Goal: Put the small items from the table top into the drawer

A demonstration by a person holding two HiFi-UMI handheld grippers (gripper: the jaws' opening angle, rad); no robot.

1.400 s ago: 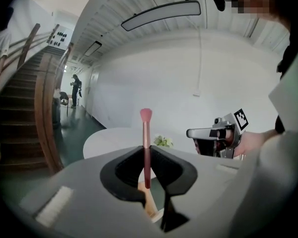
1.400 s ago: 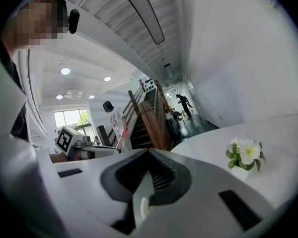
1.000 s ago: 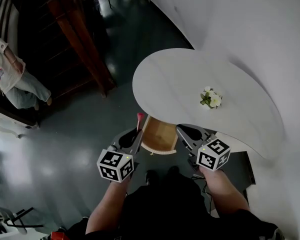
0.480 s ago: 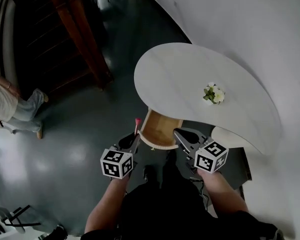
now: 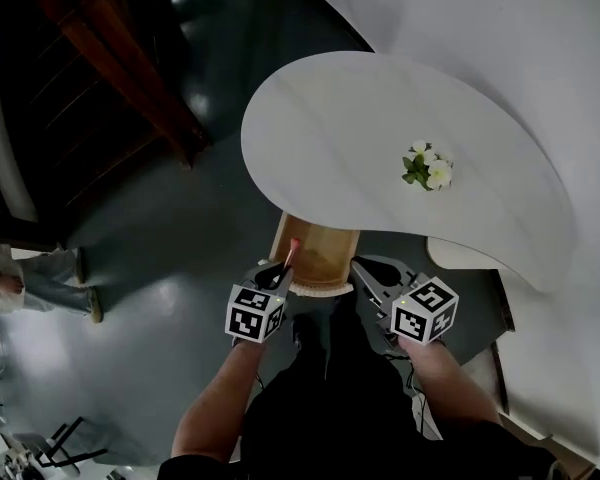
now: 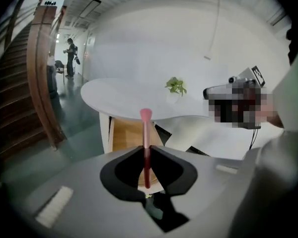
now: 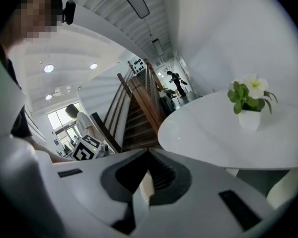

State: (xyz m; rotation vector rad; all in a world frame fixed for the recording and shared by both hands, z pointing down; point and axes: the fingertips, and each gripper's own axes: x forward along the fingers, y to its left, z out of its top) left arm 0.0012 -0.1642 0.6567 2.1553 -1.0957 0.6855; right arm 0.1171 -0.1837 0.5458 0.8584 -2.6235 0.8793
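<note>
Your bare forearms reach toward 12 o'clock, side by side. Left gripper (image 5: pixel 278 270) at 11 o'clock: jaws pinched on a pink-tipped stick (image 6: pixel 146 133). Right gripper (image 5: pixel 366 265) at 1 o'clock: jaws together, nothing between them.

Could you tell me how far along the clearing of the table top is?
Done: the drawer is open. In hand: the left tool is shut on a pink-tipped stick, held by the drawer's edge, not yet inside. The right tool is shut and empty. Left: dropping the stick in; only a small flower pot stands on the table.
</note>
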